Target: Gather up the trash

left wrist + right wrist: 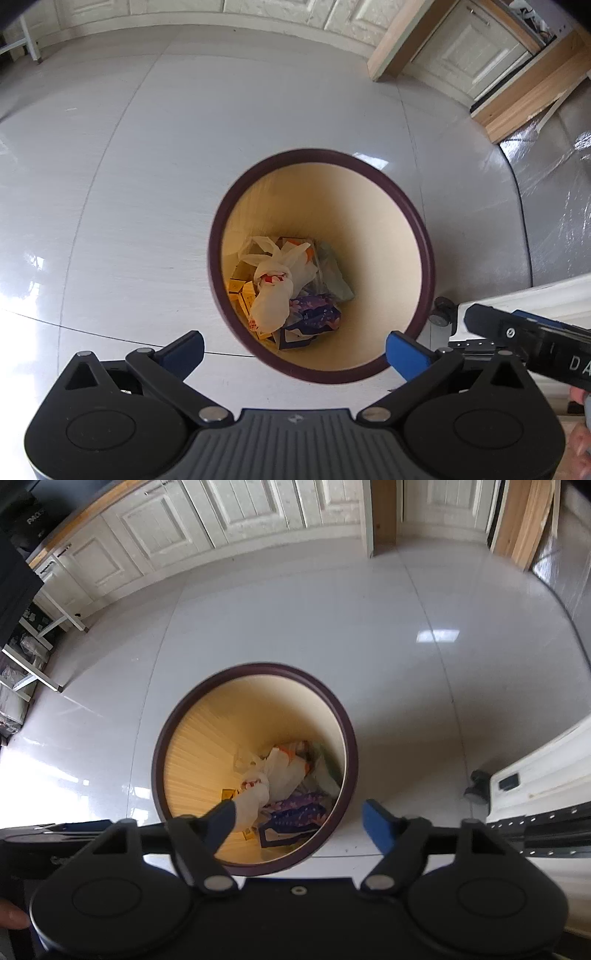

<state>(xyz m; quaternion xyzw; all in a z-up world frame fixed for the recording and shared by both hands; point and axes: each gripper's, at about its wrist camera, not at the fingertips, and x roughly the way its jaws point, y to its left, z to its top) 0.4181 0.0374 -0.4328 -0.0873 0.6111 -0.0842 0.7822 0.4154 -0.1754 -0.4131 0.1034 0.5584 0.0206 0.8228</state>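
A: What does the left gripper show?
B: Its jaws are spread wide with nothing between them, hanging over the near rim of the bin, which stands on the floor

A: And the trash?
B: All at the bottom of the bin. Yellow boxes lie at nine o'clock, a white bag in the middle, a purple wrapper at five o'clock

A: The right gripper?
B: Also released and empty. Its left finger overlaps the bin's opening in view, the right one sits outside the rim at four o'clock, and a white cart stands well right
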